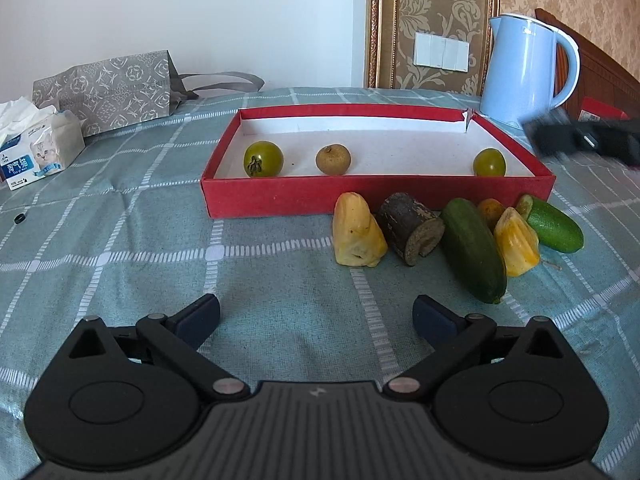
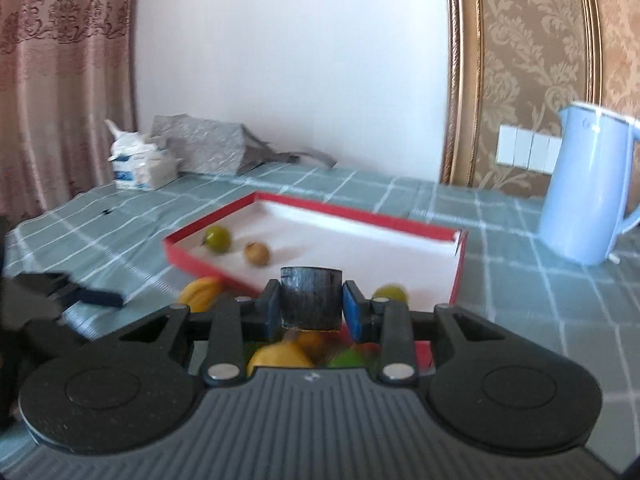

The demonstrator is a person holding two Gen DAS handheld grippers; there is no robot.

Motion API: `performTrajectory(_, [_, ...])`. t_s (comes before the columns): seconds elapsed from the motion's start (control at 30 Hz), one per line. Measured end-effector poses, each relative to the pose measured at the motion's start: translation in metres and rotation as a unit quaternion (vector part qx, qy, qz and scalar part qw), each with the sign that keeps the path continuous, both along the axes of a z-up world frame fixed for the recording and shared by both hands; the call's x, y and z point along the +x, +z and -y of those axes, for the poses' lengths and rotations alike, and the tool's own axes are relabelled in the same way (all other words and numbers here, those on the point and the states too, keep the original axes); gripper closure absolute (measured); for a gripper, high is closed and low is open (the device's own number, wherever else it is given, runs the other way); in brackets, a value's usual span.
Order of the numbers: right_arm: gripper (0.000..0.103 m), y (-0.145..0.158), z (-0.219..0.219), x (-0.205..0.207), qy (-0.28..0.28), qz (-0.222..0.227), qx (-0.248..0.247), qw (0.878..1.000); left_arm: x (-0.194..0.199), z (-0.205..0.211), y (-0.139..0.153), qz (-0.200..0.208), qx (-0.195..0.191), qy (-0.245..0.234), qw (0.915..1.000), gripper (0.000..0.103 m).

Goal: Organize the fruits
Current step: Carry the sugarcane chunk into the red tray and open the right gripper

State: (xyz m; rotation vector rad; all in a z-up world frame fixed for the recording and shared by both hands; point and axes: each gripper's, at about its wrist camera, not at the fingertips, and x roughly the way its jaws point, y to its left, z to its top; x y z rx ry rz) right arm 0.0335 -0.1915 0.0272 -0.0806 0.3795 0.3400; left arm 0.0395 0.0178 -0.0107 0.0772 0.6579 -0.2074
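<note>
Firmly, the right gripper (image 2: 311, 307) clamps a dark cylinder (image 2: 310, 294).

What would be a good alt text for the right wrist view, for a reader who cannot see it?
The right gripper holds a short dark cylinder between its blue pads, above a red tray that contains small green and brown fruits. The tray lies on a green checked cloth, with a light blue kettle at the right.

Red box (image 1: 280, 200) holding three fruits, wide-open left hand-held gripper (image 1: 316, 316) nearby
</note>
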Motion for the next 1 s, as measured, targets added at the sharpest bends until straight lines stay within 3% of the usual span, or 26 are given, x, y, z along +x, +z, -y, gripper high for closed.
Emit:
performTrajectory(0.13, [0.072, 0.003, -0.007, 0.032, -0.014, 0.007, -0.014, 1.0, 0.0, 0.0, 0.0, 0.0, 0.0, 0.0, 1.0, 0.0])
performTrajectory(0.4, [0.072, -0.019, -0.025, 0.089, -0.028, -0.025, -0.038, 0.999, 0.0, 0.0, 0.0, 0.0, 0.0, 0.0, 1.0, 0.0])
performTrajectory(0.43, [0.071, -0.021, -0.026, 0.089, -0.035, -0.019, -0.036, 0.999, 0.0, 0.0, 0.0, 0.0, 0.0, 0.0, 1.0, 0.0])
performTrajectory(0.5, [0.055, -0.024, -0.024, 0.087, -0.043, -0.014, -0.033, 0.998, 0.0, 0.0, 0.0, 0.0, 0.0, 0.0, 1.0, 0.0])
performTrajectory(0.57, [0.05, -0.023, -0.019, 0.082, -0.047, -0.001, -0.023, 0.999, 0.0, 0.0, 0.0, 0.0, 0.0, 0.0, 1.0, 0.0])
performTrajectory(0.77, [0.041, -0.02, -0.003, 0.064, -0.059, 0.011, 0.001, 0.998, 0.0, 0.0, 0.0, 0.0, 0.0, 0.0, 1.0, 0.0])
performTrajectory(1.0, [0.041, -0.02, 0.014, 0.028, -0.054, 0.04, 0.021, 0.998, 0.0, 0.0, 0.0, 0.0, 0.0, 0.0, 1.0, 0.0])
